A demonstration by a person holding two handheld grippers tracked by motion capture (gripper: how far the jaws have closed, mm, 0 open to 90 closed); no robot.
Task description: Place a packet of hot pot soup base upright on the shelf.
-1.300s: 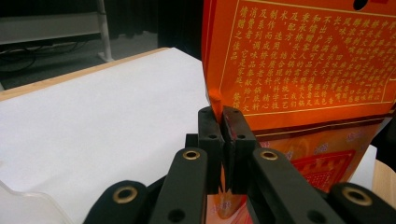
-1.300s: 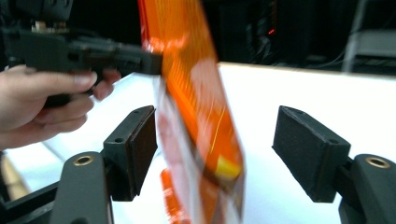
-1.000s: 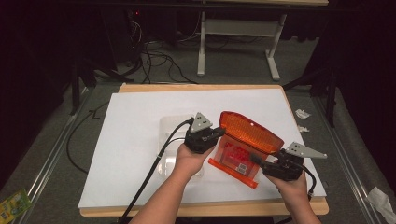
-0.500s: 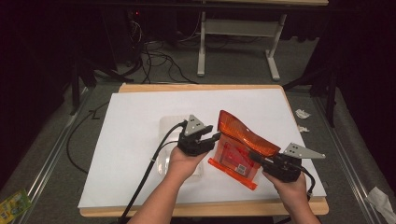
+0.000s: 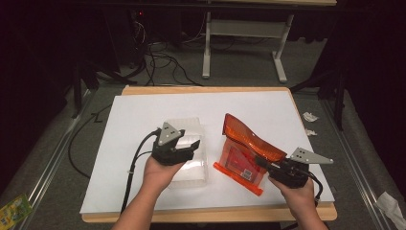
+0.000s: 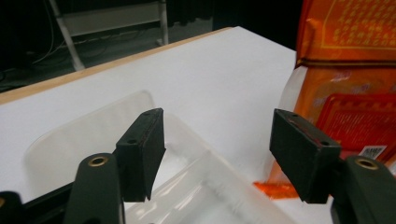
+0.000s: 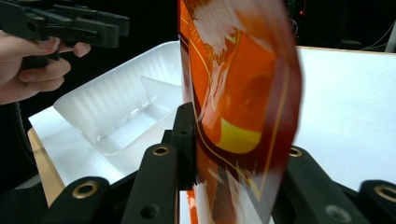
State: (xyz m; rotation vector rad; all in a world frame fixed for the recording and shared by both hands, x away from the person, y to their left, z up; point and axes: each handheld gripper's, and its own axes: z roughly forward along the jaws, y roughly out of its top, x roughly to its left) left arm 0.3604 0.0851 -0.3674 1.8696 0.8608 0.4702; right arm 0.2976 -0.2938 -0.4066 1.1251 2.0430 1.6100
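Meanwhile, right tool (image 5: 262,165) clamps the orange pouch (image 5: 246,143) beside the clear tray (image 5: 194,125); left tool (image 5: 191,145) gapes above it.

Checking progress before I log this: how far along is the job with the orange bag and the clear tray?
Done: right gripper has clamped the orange bag, lifted at one end. In hand: left gripper hangs open over the clear tray. Left: nothing lies in the tray.

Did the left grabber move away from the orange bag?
Yes. The left gripper slid left, off the orange bag, and now hovers open above the clear tray; the white table sheet stayed put.
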